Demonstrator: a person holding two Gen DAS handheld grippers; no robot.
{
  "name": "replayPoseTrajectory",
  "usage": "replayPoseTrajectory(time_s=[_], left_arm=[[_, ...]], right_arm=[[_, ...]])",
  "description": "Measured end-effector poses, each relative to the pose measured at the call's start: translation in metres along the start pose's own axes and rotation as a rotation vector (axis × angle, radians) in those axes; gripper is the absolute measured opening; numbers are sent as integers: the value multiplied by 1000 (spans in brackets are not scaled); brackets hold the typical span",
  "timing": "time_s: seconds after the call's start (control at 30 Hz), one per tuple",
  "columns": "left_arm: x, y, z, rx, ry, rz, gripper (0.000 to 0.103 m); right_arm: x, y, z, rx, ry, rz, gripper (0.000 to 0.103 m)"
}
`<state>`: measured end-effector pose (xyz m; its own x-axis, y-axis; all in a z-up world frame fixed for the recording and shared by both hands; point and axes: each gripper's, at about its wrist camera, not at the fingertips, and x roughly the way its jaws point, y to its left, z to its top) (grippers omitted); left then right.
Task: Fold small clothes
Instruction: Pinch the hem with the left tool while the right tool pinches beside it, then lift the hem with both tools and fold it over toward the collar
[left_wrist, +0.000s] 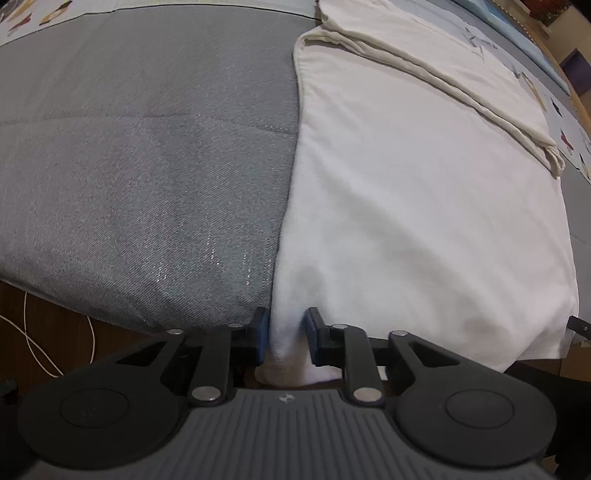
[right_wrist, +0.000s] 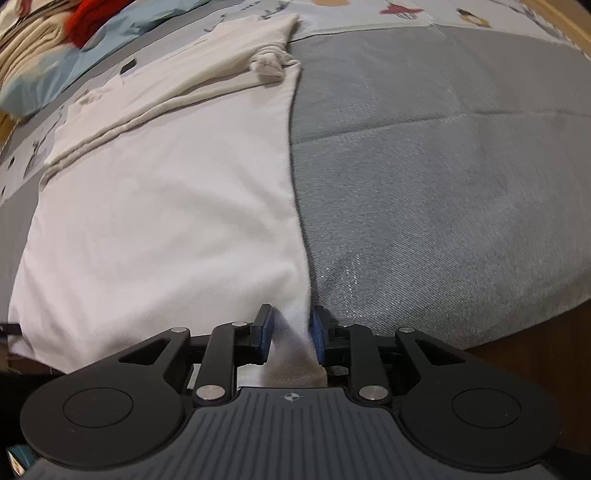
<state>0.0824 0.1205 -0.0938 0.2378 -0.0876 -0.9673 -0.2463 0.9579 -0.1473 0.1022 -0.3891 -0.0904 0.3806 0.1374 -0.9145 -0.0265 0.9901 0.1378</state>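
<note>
A bed fills the room's middle, covered by a grey quilt (left_wrist: 147, 177) with a stitched seam running across it, and beyond that a strip of pale bedding printed with small cartoon figures (right_wrist: 406, 11). Dark wooden floor shows at the near edge of the bed, with a thin white cable (left_wrist: 33, 343) looping over it on the left side.

Spread flat on the quilt lies a white garment (left_wrist: 424, 206), its near hem hanging just over the bed's front edge. Across its far end a cream cloth (left_wrist: 443, 70) lies folded in a long band, slanting from one side to the other; its bunched corner shows in the right wrist view (right_wrist: 271, 66).

The left gripper (left_wrist: 286, 334) sits at the garment's near left corner, its blue-padded fingers (left_wrist: 261, 332) drawn in narrow with a pinch of white fabric gathered between them. The right gripper (right_wrist: 291, 332) is at the opposite near corner, where the garment's edge meets the grey quilt, and its fingers (right_wrist: 266, 334) likewise clamp a fold of the white cloth. Both pinched corners are lifted slightly into small ridges, while the remainder of the garment lies smooth.

Far off at the upper left of the right wrist view, a red item (right_wrist: 92, 18) and a pale blue pillow (right_wrist: 40, 81) rest in a blurred heap.
</note>
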Motion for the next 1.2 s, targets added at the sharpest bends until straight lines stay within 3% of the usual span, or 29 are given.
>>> replayPoseTrajectory(time_s=[0.17, 0.33, 0.77, 0.87, 1.03, 1.2], left_arm=[[-2, -5, -3, 24, -9, -3, 10], [-6, -7, -5, 15, -21, -14, 10], [-3, -9, -4, 20, -16, 4, 10], [-7, -11, -6, 29, -31, -7, 7], [-23, -13, -8, 39, -84, -56, 5], [-51, -16, -9, 35, -180, -146, 4]], right_arm=[[1, 1, 0, 4, 7, 11, 24], [-1, 0, -2, 3, 11, 9, 11], [2, 3, -5, -29, 26, -1, 12], [0, 3, -6, -30, 13, -3, 7], [-15, 4, -4, -27, -56, 25, 5], [-60, -10, 10, 79, -224, 163, 4]])
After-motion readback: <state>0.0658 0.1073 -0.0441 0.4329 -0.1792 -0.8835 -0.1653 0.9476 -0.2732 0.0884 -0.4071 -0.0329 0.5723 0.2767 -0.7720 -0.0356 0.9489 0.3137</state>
